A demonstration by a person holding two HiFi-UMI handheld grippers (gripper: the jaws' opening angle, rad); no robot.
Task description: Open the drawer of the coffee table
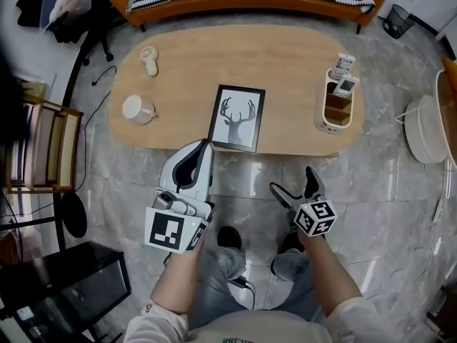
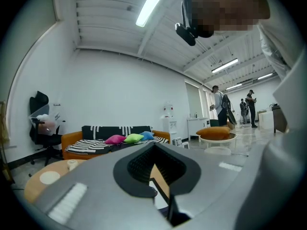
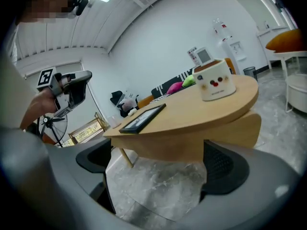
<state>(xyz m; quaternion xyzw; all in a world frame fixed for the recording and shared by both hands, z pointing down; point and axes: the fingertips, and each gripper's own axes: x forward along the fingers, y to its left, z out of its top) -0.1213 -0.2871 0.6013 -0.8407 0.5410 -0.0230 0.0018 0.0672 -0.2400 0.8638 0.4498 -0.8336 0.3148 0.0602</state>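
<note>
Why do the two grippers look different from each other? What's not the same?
The left gripper has its jaws closed together, while the right gripper has its jaws wide apart, with bare floor showing between them. The left gripper's tip reaches the near edge of the table by the picture frame; the right gripper stops short of the table, over the floor. Both are empty and point toward the table.
</note>
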